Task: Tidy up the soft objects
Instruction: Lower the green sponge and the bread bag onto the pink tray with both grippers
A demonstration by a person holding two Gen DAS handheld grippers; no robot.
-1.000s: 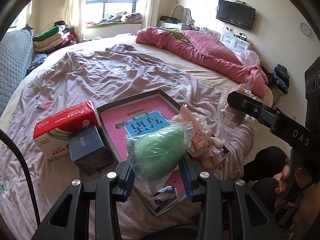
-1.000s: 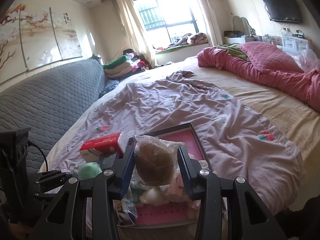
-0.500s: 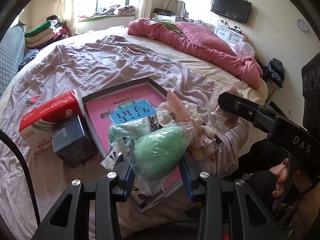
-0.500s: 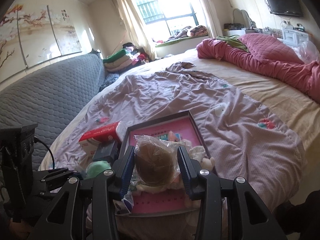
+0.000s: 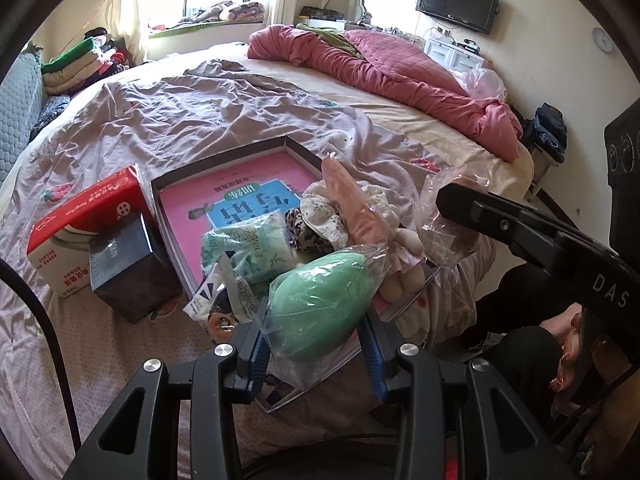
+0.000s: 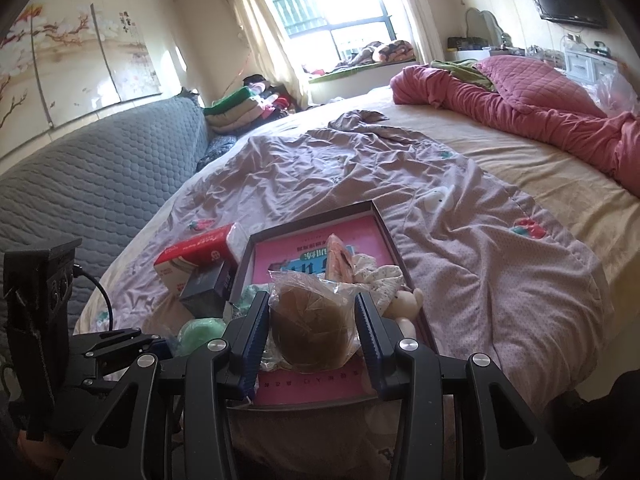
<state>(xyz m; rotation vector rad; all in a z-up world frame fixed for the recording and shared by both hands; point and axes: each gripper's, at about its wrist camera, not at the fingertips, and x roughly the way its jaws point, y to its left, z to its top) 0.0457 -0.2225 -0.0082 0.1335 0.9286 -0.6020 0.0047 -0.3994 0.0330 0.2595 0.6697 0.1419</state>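
My left gripper is shut on a green egg-shaped sponge wrapped in clear plastic, held over the near end of a shallow box lid with a pink lining. My right gripper is shut on a brown round sponge in a clear bag, also above the lid's near end. Inside the lid lie a pale green packet, floral fabric pieces, a pink wrapped item and a small plush toy. In the left wrist view the right gripper reaches in from the right.
A red and white tissue box and a dark blue box stand left of the lid on the wrinkled mauve sheet. A pink quilt is heaped at the bed's far side. A grey quilted sofa runs along the left.
Both grippers have sunk a little toward the lid with their bagged sponges still held. More of the lid's contents, including the green packet, have come into the left wrist view.
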